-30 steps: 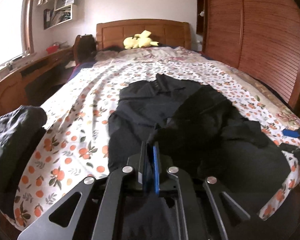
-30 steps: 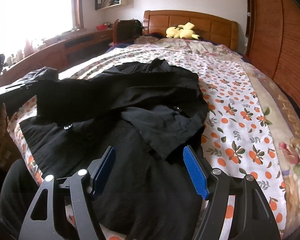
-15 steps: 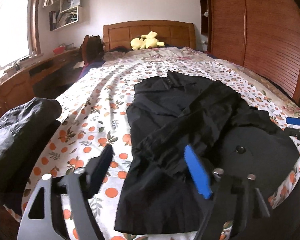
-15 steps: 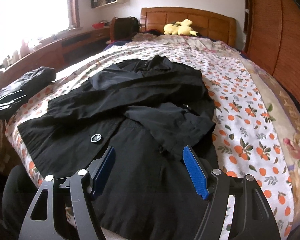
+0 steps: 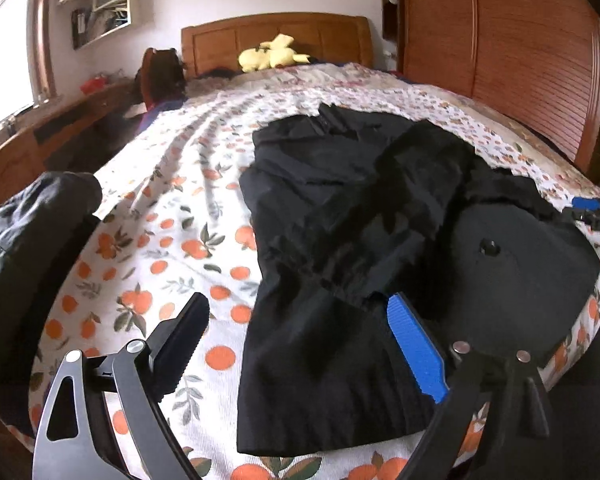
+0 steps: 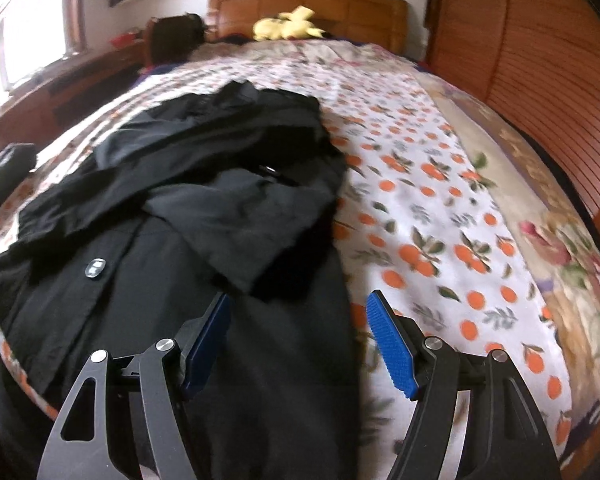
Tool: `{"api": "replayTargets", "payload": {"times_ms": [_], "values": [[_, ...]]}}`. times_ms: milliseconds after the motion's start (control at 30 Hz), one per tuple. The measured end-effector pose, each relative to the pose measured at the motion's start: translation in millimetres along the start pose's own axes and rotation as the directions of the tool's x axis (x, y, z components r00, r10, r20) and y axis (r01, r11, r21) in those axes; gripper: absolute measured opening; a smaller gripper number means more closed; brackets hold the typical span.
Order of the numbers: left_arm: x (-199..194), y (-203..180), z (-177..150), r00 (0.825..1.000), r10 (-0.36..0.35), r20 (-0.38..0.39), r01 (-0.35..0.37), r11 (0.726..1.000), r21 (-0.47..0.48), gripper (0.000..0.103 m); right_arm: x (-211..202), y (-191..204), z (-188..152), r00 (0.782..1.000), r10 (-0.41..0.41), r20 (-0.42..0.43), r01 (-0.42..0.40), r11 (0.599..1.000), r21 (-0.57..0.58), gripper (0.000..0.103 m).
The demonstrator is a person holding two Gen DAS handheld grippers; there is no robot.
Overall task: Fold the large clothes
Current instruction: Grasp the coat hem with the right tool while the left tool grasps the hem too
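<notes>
Black coat lies flat on the bed, under both claws. Left claw, pinched together before, is opening, nothing inside. Right claw stays apart, empty.

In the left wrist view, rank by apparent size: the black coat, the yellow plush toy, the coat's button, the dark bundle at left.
1. black coat, largest by far.
2. dark bundle, though it lies near the lens and is cut off by the frame, so its true rank is unsure.
3. yellow plush toy, far away at the headboard.
4. button, smallest.
</notes>
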State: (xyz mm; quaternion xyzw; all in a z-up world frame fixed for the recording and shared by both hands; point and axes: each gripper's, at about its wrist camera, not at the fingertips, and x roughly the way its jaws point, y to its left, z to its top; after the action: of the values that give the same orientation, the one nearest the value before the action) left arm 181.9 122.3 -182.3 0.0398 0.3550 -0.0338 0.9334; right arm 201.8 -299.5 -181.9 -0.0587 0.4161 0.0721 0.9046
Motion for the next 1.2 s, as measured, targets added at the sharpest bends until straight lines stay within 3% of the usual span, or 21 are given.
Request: {"api": "replayTargets", "payload": {"times_ms": [433,467,567,600,633,867,933,1033,1200], "values": [[4,7,-30,0.996,-0.014,-0.089,0.017,1.000,0.026,0.092,2,-22,-30,0.986,-0.067,-0.154,0.068,0.998,0.004,0.066],[5,7,-31,0.995,-0.019,-0.098,0.021,1.000,0.021,0.092,-1,-21,-33,0.985,-0.063,-0.158,0.064,0.998,0.000,0.063],[8,6,-34,0.992,-0.032,-0.123,0.034,0.999,0.012,0.092,-7,-15,-40,0.983,-0.035,-0.178,0.031,0.999,-0.020,0.038],[9,4,-35,0.991,-0.033,-0.128,0.035,0.999,0.013,0.092,-8,-12,-42,0.982,-0.008,-0.187,0.004,1.000,-0.024,0.020],[9,3,-35,0.991,-0.035,-0.131,0.038,0.999,0.013,0.092,-10,-7,-42,0.980,0.028,-0.196,-0.034,0.999,-0.024,0.011],[8,2,-41,0.988,-0.057,-0.141,0.053,0.998,-0.036,0.091,-14,5,-43,0.983,0.065,-0.172,-0.072,0.997,-0.036,0.010],[7,4,-44,0.987,-0.064,-0.148,0.058,0.997,-0.049,0.070,-12,8,-44,0.984,0.052,-0.171,-0.063,0.996,-0.060,0.014],[3,6,-46,0.987,-0.065,-0.147,0.055,0.996,-0.071,0.064,-9,8,-48,0.984,0.051,-0.170,-0.062,0.996,-0.064,0.019],[-1,10,-47,0.986,-0.061,-0.153,0.048,0.995,-0.087,0.063,-8,6,-50,0.983,0.062,-0.174,-0.073,0.996,-0.055,0.022]]}}
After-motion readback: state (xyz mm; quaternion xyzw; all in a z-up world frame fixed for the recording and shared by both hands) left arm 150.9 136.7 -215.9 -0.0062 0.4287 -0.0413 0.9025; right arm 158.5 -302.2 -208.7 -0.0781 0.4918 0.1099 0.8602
